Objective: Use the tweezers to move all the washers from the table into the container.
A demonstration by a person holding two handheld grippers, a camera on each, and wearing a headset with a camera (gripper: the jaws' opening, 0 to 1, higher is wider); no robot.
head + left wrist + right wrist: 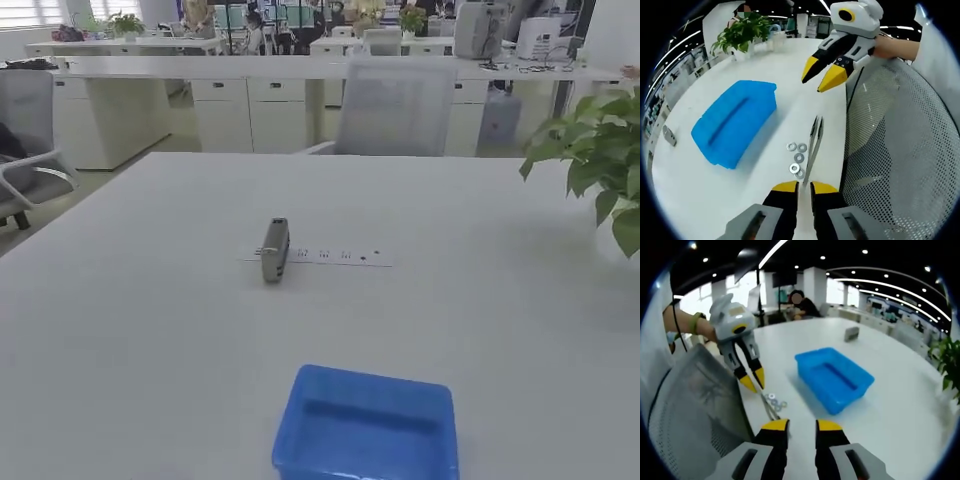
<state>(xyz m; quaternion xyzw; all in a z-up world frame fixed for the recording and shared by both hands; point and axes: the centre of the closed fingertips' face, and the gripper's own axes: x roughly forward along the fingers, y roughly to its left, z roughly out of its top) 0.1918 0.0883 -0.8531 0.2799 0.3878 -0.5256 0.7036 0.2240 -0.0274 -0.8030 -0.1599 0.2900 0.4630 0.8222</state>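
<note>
Slim metal tweezers (814, 145) lie near the table's edge, with several washers (797, 159) in a loose cluster just beside them. The blue container (735, 122) stands further in on the table, and its inside looks bare. My left gripper (805, 189) hovers just short of the washers, slightly open and holding nothing. My right gripper (821, 76) hangs above the far end of the tweezers, its yellow tips a little apart. From the right gripper (802, 426) I see the left gripper (753, 382) above the washers (775, 401) and tweezers (768, 409), with the container (832, 377) beyond. The container (365, 425) also shows in the head view.
A mesh chair back (890, 150) presses close to the table edge by the tweezers. A small grey device (274, 249) and a flat white strip (335, 256) lie mid-table. A leafy plant (600, 150) stands at the table's right side. Desks and chairs fill the room behind.
</note>
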